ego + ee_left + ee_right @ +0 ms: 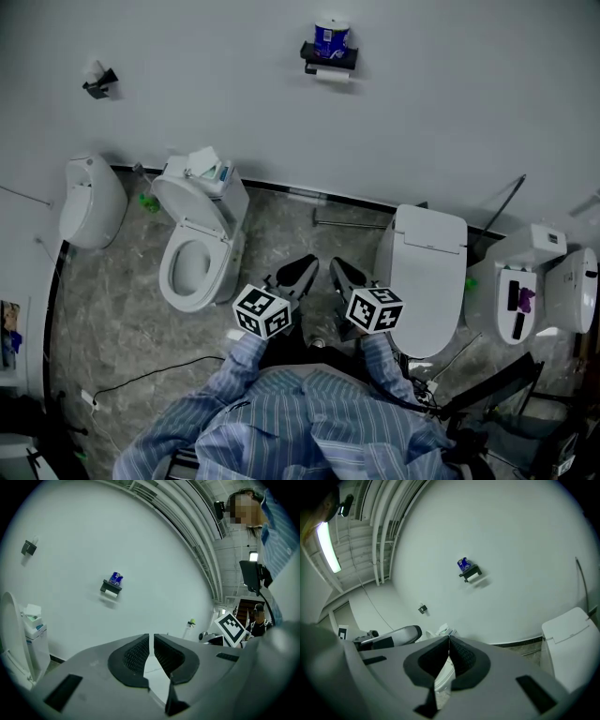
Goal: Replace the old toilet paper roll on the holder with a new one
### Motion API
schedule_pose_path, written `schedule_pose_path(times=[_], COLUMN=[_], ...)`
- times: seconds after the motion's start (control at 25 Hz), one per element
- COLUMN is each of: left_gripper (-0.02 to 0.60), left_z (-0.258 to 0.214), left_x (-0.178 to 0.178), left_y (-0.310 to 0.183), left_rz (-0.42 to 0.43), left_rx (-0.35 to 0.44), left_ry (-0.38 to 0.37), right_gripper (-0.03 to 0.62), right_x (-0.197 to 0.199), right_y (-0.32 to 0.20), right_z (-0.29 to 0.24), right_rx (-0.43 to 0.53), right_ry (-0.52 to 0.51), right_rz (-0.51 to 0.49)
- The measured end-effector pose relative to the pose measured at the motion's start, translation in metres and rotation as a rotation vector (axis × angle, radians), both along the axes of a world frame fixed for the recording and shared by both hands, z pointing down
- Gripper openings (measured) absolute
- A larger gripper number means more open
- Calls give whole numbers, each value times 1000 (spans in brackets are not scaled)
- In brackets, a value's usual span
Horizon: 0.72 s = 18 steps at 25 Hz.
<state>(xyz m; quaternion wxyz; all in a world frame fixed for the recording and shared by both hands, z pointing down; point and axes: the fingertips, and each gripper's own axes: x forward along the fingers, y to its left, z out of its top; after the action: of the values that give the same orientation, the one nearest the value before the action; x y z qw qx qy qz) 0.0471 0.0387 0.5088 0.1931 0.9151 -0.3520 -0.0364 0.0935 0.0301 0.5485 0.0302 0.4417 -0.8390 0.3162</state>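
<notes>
A black toilet paper holder (329, 57) is fixed high on the white wall, with a blue-wrapped new roll (331, 37) standing on its shelf and a pale old roll (333, 75) hanging under it. The holder also appears far ahead in the left gripper view, holder (110, 588), and in the right gripper view, holder (469, 573). My left gripper (307, 268) and right gripper (337, 270) are side by side in front of the person's chest, well short of the wall. Both are shut and hold nothing: left gripper (151, 637), right gripper (449, 641).
An open toilet (197, 253) stands at the left below the holder, with a box and tissues on its tank (208, 171). A closed toilet (427, 277) stands at the right, and more fixtures line both sides. A second small wall fixture (99, 84) is at upper left. A cable (141, 377) crosses the marbled floor.
</notes>
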Motion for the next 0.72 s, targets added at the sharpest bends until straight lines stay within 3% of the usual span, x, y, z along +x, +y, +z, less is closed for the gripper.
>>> schedule_pose_path(times=[0.32, 0.72], left_gripper=[15, 15], left_z=[8, -10], left_x=[-5, -31], left_y=[-70, -209], left_rz=[29, 109], left_rx=[-5, -5], left_ry=[19, 38], right_gripper=[3, 3], right_x=[-7, -37], right_y=[-62, -196], right_z=[10, -7], right_rx=[-28, -33], right_ry=[10, 0], right_rz=[13, 84])
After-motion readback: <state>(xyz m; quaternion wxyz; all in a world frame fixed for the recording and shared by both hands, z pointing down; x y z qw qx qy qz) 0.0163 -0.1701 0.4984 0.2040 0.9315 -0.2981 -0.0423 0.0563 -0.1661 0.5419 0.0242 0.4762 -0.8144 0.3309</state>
